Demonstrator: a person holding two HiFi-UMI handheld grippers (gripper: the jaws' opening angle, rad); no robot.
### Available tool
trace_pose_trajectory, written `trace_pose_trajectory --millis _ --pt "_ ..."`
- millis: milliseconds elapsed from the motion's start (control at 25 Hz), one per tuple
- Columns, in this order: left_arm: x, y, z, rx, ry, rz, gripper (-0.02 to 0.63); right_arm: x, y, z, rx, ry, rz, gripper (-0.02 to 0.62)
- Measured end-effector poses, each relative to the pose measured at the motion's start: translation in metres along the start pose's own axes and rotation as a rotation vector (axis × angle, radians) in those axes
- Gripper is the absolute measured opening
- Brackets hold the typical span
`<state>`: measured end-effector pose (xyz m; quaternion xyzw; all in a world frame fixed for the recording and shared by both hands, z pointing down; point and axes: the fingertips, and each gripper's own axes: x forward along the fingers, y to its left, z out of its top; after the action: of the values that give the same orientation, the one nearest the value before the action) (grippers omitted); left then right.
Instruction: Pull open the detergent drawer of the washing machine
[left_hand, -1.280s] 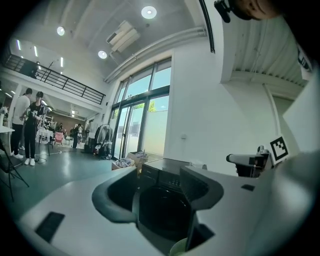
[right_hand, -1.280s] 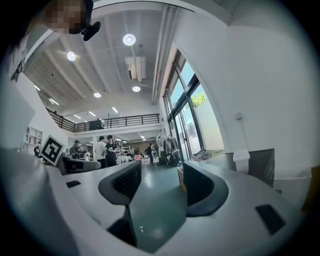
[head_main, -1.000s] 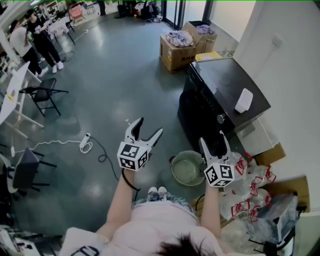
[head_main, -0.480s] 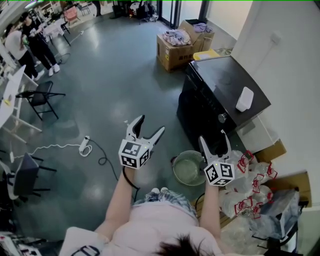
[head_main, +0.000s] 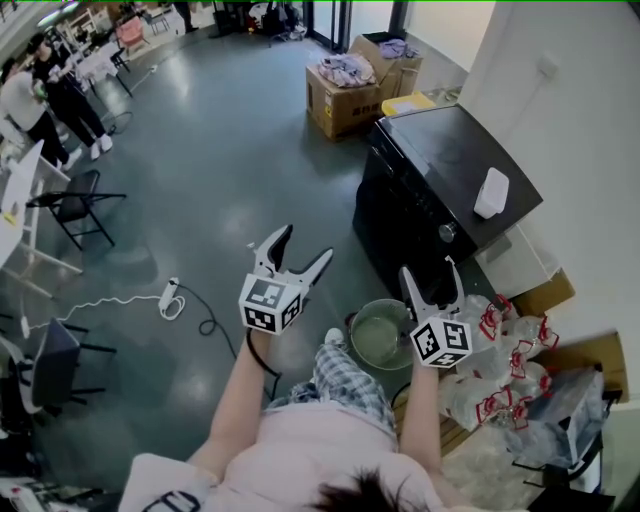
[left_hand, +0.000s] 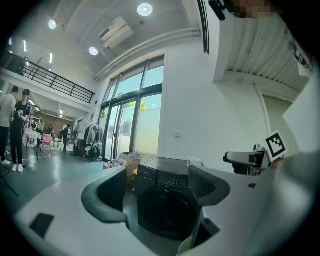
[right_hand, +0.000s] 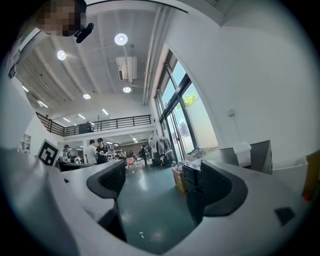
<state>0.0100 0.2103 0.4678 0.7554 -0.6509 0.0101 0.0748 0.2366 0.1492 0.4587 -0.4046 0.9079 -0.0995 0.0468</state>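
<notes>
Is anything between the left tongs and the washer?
No: the head view shows only bare floor between the left tongs and the washer; the basin sits aside, by the right tongs.

The washing machine (head_main: 432, 165) has a smooth, glossy black casing. The floor (head_main: 230, 140) is polished, grey and reflective. The boxes (head_main: 345, 105) are matt brown cardboard, the bags (head_main: 505, 365) crinkled clear plastic, the basin (head_main: 380, 335) smooth pale-green plastic.
</notes>
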Motion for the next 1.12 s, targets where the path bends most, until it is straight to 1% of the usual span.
trace_pose_trajectory --millis 360,560,760,960,1120 --pt "0.028 0.015 -0.004 0.012 0.019 -0.026 0.371 0.031 -0.009 -0.006 0.005 0.006 -0.014 0.463" --pt "0.055 0.037 -0.008 0.017 0.024 -0.033 0.371 0.067 -0.022 -0.011 0.006 0.004 -0.035 0.463" --pt "0.100 0.075 -0.014 0.031 0.037 -0.050 0.371 0.130 -0.030 -0.016 -0.035 0.006 -0.038 0.463" --pt "0.165 0.115 -0.003 0.057 0.054 -0.089 0.371 0.206 -0.048 -0.005 -0.024 -0.005 -0.064 0.463" --pt "0.217 0.137 0.008 0.063 0.070 -0.123 0.371 0.248 -0.063 0.001 -0.018 0.006 -0.092 0.463"
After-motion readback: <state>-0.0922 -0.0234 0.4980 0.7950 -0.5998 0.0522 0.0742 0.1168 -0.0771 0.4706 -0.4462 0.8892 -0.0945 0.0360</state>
